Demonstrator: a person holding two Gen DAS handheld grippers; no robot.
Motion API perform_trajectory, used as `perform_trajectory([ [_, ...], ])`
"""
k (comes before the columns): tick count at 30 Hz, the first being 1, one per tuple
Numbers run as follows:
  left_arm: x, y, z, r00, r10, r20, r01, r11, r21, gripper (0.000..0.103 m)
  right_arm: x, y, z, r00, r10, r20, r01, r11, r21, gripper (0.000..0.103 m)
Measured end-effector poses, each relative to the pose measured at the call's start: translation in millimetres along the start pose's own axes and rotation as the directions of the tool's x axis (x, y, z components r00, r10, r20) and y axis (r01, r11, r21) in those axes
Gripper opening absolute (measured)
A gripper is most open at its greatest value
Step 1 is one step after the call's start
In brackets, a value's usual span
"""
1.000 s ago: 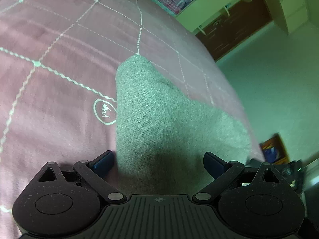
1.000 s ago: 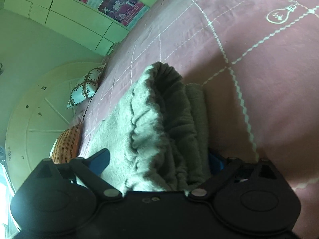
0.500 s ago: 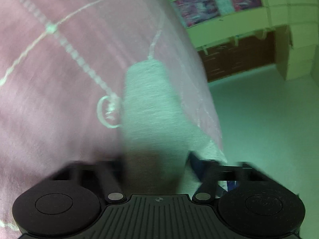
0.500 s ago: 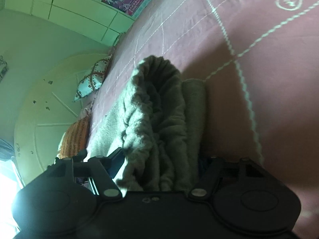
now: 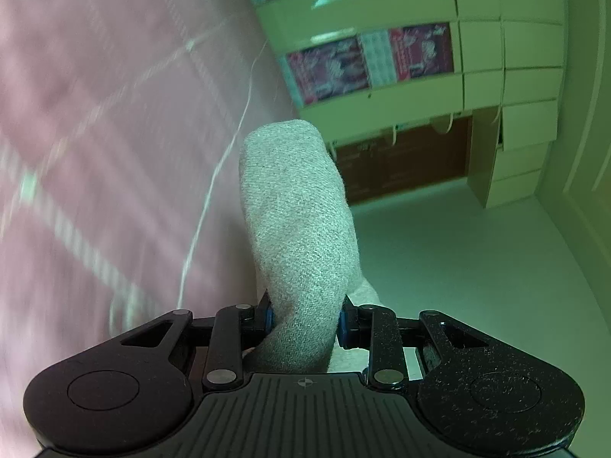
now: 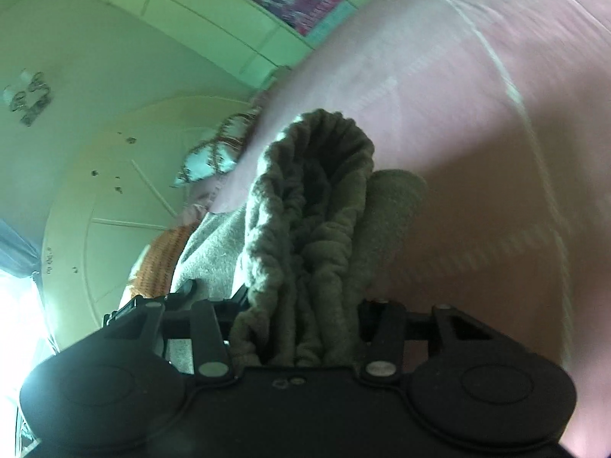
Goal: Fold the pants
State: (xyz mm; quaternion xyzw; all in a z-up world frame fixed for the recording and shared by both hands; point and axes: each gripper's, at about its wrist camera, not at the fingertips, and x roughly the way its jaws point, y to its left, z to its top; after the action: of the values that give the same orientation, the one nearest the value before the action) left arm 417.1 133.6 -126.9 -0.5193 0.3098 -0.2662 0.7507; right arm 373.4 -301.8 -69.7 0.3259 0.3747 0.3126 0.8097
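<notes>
The grey knit pants (image 5: 298,210) rise as a narrow folded end between the fingers of my left gripper (image 5: 305,316), lifted off the pink bedspread (image 5: 114,152). The left jaws are closing and their blue pads (image 5: 268,315) press the cloth from both sides. In the right wrist view the gathered elastic waistband of the pants (image 6: 317,191) is bunched between the fingers of my right gripper (image 6: 303,305). Those jaws are closing too, with the thick folds squeezed between them. More grey cloth trails off to the left below the waistband.
The pink bedspread (image 6: 477,114) with white stitched lines fills one side of each view. Pale green cabinets with posters (image 5: 496,57) and bare floor (image 5: 458,267) lie beyond the bed edge. A patterned pillow (image 6: 214,156), an orange cushion (image 6: 160,263) and a headboard (image 6: 114,191) stand at the bed's far end.
Both grippers went from wide open around the pants to clamped on them. Both have lifted and swung, and the cloth has risen off the bed into narrow bunches.
</notes>
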Motion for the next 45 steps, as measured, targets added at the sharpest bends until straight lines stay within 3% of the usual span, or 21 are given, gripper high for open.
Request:
perform_trajectory([
  [5,15.1,10.2,73.0,0.998,0.060,0.025,-0.060,0.998,0.002,0.033,59.1,6.3,57.3,1.000,0.023,-0.005,-0.024,1.000,-0.010,0.042],
  [6,22.2,14.3,83.2,0.994,0.103,0.023,-0.103,0.995,0.003,0.040,73.5,-0.7,64.3,1.000,-0.001,-0.004,0.001,1.000,-0.001,0.053],
  [7,25.7,21.9,90.0,0.982,0.187,0.036,-0.188,0.982,0.021,0.064,84.6,-11.9,66.5,0.999,-0.049,-0.003,0.049,0.999,0.007,0.060],
  [8,23.8,25.6,93.4,0.943,0.323,0.076,-0.327,0.944,0.041,0.075,93.9,-21.8,64.4,0.993,-0.119,0.003,0.118,0.993,0.020,0.072],
  [9,26.3,22.4,98.0,0.887,0.448,0.109,-0.457,0.885,0.082,0.075,100.8,-33.5,60.8,0.966,-0.259,-0.004,0.259,0.965,0.034,0.070],
  [10,22.3,20.1,98.3,0.858,0.496,0.136,-0.512,0.846,0.145,0.075,101.2,-37.5,56.7,0.937,-0.350,0.006,0.350,0.936,0.025,0.063],
  [11,16.9,15.7,96.7,0.840,0.514,0.174,-0.541,0.818,0.194,0.075,94.9,-36.1,52.6,0.947,-0.318,0.048,0.318,0.948,0.004,0.063],
  [13,10.0,5.2,92.5,0.799,0.546,0.250,-0.600,0.751,0.277,0.075,81.0,-20.2,46.0,0.932,-0.330,0.150,0.345,0.935,-0.087,0.061],
  [15,11.7,-7.3,86.9,0.755,0.576,0.312,-0.655,0.674,0.342,0.075,77.3,-2.4,43.9,0.927,-0.305,0.219,0.344,0.923,-0.170,0.050],
  [16,12.5,-13.5,83.7,0.744,0.580,0.330,-0.668,0.646,0.371,0.075,79.9,8.3,43.7,0.931,-0.282,0.233,0.330,0.922,-0.202,0.046],
  [18,13.4,-26.1,75.7,0.748,0.560,0.358,-0.664,0.619,0.420,0.075,87.6,32.0,39.0,0.931,-0.245,0.271,0.323,0.898,-0.297,0.042],
  [21,30.4,-35.8,58.6,0.751,0.559,0.353,-0.655,0.557,0.511,0.078,114.9,39.9,34.9,0.958,-0.235,0.163,0.280,0.884,-0.374,0.039],
  [23,52.2,-23.4,62.2,0.701,0.656,0.281,-0.681,0.499,0.536,0.089,130.3,22.0,34.8,0.928,-0.359,0.098,0.370,0.858,-0.357,0.032],
  [24,46.3,-23.2,58.7,0.702,0.651,0.289,-0.685,0.508,0.522,0.089,126.2,18.2,35.2,0.923,-0.367,0.112,0.383,0.855,-0.350,0.023],
  [26,28.0,-34.1,57.5,0.699,0.627,0.343,-0.702,0.511,0.496,0.089,117.5,27.3,37.2,0.921,-0.376,0.105,0.388,0.856,-0.342,0.026],
  [30,-24.1,-53.5,36.7,0.705,0.561,0.433,-0.708,0.535,0.461,0.089,67.5,53.0,20.0,0.932,-0.298,0.206,0.357,0.851,-0.384,0.075],
  [33,-62.1,-59.7,4.0,0.676,0.564,0.474,-0.737,0.500,0.455,0.091,29.3,48.4,6.6,0.941,-0.263,0.213,0.324,0.882,-0.343,0.088],
  [35,-88.7,-63.4,-24.1,0.664,0.564,0.491,-0.748,0.490,0.448,0.103,14.1,49.5,-9.9,0.944,-0.266,0.194,0.314,0.905,-0.288,0.097],
  [37,-110.7,-63.7,-46.4,0.645,0.581,0.497,-0.764,0.474,0.438,0.103,-8.4,50.2,-32.2,0.936,-0.295,0.192,0.339,0.900,-0.275,0.097],
  [41,-143.2,-77.1,-102.4,0.649,0.583,0.489,-0.760,0.472,0.447,0.103,-40.5,57.5,-82.1,0.910,-0.344,0.232,0.398,0.881,-0.255,0.097],
  [45,-167.9,-97.9,-157.8,0.689,0.544,0.479,-0.724,0.498,0.478,0.103,-72.1,81.7,-132.3,0.893,-0.336,0.299,0.415,0.873,-0.256,0.097],
])
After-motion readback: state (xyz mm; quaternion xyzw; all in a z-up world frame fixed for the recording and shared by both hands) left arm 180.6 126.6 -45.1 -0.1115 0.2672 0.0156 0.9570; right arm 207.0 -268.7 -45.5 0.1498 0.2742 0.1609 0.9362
